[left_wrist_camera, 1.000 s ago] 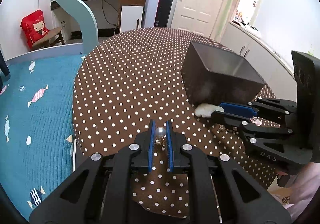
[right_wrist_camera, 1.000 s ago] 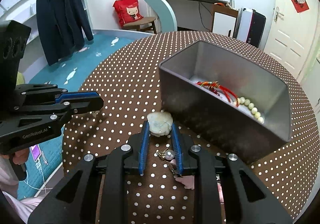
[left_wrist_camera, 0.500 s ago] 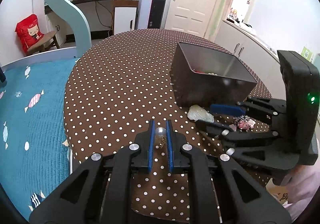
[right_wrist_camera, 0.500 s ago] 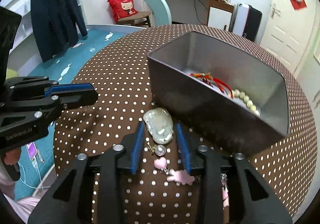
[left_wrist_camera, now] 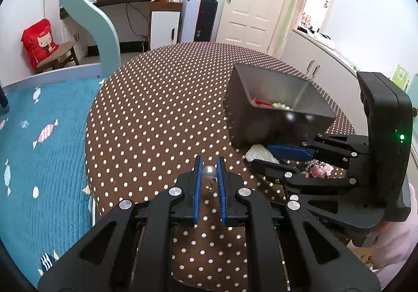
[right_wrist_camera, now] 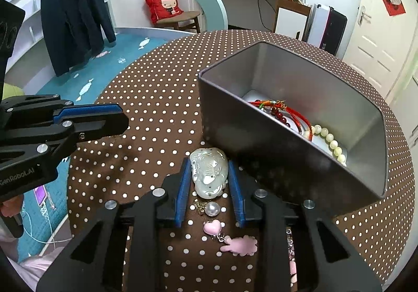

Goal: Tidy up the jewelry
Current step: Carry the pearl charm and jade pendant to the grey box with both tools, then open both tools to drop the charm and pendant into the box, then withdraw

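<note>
Polka-dot table (right_wrist_camera: 146, 99), partway done. Left claw (left_wrist_camera: 209, 169) pinches a pearl earring (left_wrist_camera: 209, 171); right claw (right_wrist_camera: 209, 174) is closing around a pale jade pendant (right_wrist_camera: 209, 174). Bracelets (right_wrist_camera: 287, 114) are already in the tin (right_wrist_camera: 261, 140) at 1 o'clock; pink charms (right_wrist_camera: 227, 237) at 6 remain out.

Bead bracelet (right_wrist_camera: 328, 139) partly behind tin wall (right_wrist_camera: 287, 151)

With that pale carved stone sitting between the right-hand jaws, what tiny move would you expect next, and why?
Probably finishing the squeeze: the right gripper straddles the pale carved pendant, which lies on the polka-dot tablecloth, and its jaws are closing with slim gaps left beside the stone. Once gripped, a short lift toward the metal tin beside it looks sensible, since bracelets already lie inside.
</note>
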`<state>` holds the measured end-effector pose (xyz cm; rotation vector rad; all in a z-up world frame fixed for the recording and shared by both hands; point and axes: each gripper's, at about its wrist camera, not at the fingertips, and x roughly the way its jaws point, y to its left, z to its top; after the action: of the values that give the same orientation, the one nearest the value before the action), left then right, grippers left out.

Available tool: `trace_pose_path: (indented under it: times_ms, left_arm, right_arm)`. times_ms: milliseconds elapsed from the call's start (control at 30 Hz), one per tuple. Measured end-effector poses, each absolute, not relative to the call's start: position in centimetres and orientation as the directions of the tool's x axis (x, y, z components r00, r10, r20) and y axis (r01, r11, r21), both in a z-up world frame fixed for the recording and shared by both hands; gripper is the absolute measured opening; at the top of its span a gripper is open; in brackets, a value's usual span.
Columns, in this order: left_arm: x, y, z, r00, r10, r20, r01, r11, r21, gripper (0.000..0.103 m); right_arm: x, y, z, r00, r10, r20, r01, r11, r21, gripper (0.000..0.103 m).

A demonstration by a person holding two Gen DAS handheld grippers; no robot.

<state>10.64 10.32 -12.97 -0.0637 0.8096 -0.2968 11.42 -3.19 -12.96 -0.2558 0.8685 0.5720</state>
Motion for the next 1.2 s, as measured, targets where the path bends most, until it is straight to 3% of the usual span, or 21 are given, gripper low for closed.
trace_pose_path:
  times_ms: [400,600,900,1033,1200]
  left_arm:
    - [11.6,8.3,-8.6,0.709,-0.327,-0.625,0.306,0.941,-0.145,0.011]
    - [13.5,5.4,-6.5,0.717,-0.39,-0.578,0.379,0.914,-0.146,0.011]
    - [17.0,1.2,-8.7,0.648,-0.416,-0.638,0.429,0.891,-0.145,0.012]
    - [17.3,1.4,-9.3,0.642,-0.405,-0.651,0.419,0.897,-0.145,0.025]
    - [17.2,2.6,-9.5,0.652,-0.387,-0.652,0.394,0.908,-0.145,0.025]
  right_arm:
    - [9.7,-6.3,-7.4,0.599,0.456,-0.659,-0.559,0.827,0.064,0.027]
    - [10.2,-9.5,-6.0,0.665,0.415,-0.622,-0.486,0.872,0.061,0.027]
    - [12.1,-12.3,-7.0,0.677,0.356,-0.644,-0.389,0.916,0.098,0.027]
    - [12.5,-11.7,-7.0,0.666,0.361,-0.652,-0.398,0.912,0.099,0.027]
    - [13.8,-11.0,-7.7,0.651,0.331,-0.683,-0.379,0.921,0.084,0.027]
